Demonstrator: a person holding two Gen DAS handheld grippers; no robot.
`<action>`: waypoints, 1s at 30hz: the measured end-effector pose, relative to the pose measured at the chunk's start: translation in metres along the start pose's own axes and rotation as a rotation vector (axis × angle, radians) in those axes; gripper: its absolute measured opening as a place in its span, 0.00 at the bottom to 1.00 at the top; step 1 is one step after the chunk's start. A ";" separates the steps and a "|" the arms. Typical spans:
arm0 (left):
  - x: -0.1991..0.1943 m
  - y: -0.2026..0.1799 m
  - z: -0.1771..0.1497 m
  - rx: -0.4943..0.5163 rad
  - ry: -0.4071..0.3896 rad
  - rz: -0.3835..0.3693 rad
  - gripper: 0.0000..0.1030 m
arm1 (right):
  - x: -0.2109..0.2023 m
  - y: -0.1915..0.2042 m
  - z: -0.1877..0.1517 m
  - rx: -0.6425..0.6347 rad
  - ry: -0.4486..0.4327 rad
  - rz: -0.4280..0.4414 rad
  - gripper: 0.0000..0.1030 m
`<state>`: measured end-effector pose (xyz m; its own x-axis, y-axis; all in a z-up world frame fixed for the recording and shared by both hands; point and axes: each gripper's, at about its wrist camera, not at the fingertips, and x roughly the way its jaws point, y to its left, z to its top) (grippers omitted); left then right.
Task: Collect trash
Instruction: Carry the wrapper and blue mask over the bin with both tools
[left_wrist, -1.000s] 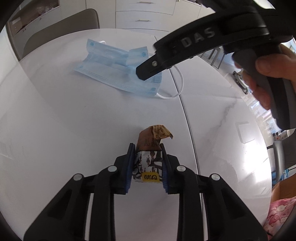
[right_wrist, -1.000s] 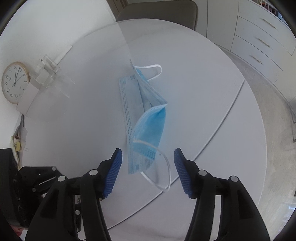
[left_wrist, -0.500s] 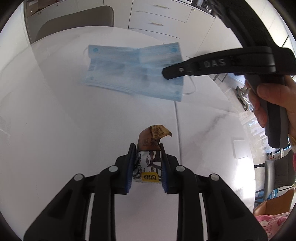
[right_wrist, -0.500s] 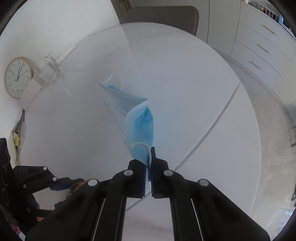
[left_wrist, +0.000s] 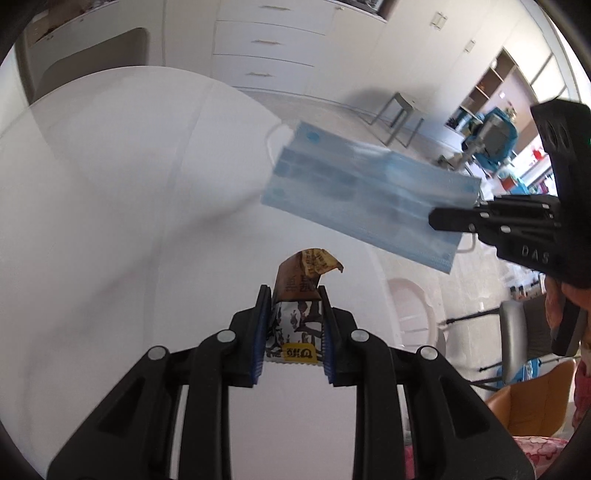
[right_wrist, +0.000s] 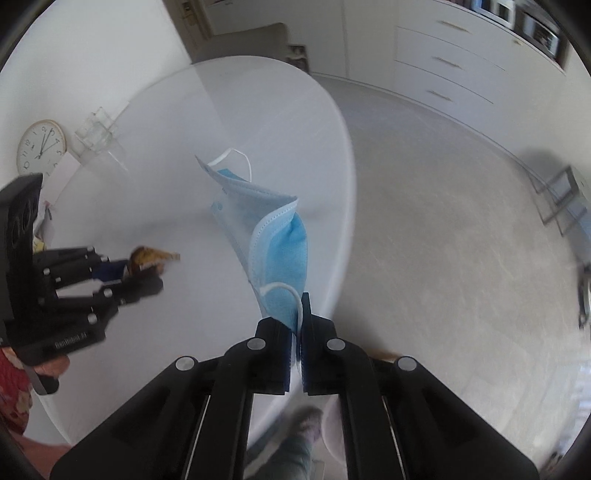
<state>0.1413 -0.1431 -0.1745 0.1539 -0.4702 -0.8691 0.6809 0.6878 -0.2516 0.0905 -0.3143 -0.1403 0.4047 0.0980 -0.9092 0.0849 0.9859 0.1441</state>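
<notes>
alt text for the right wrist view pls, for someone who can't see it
The right gripper is shut on one end of a blue face mask, which hangs in the air above the edge of a round white table. At the left, the left gripper holds a brown snack wrapper over the table; grey floor and white drawers lie beyond.

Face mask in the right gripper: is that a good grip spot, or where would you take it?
Good spot, probably. The right gripper pinches the face mask at one short end by the ear loop, thin folded layers between the pads. The rest hangs free, off the table. Come end-on along its length.
</notes>
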 end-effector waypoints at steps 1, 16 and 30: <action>0.002 -0.018 -0.003 0.006 0.005 -0.009 0.23 | -0.009 -0.013 -0.019 0.024 0.006 -0.012 0.04; 0.067 -0.218 -0.037 0.174 0.153 -0.043 0.23 | -0.069 -0.137 -0.201 0.257 0.000 -0.068 0.05; 0.114 -0.284 -0.045 0.233 0.266 -0.024 0.63 | -0.076 -0.200 -0.239 0.330 0.005 -0.086 0.07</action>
<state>-0.0666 -0.3667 -0.2212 -0.0351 -0.3034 -0.9522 0.8317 0.5195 -0.1961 -0.1743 -0.4862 -0.1934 0.3786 0.0176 -0.9254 0.4087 0.8939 0.1842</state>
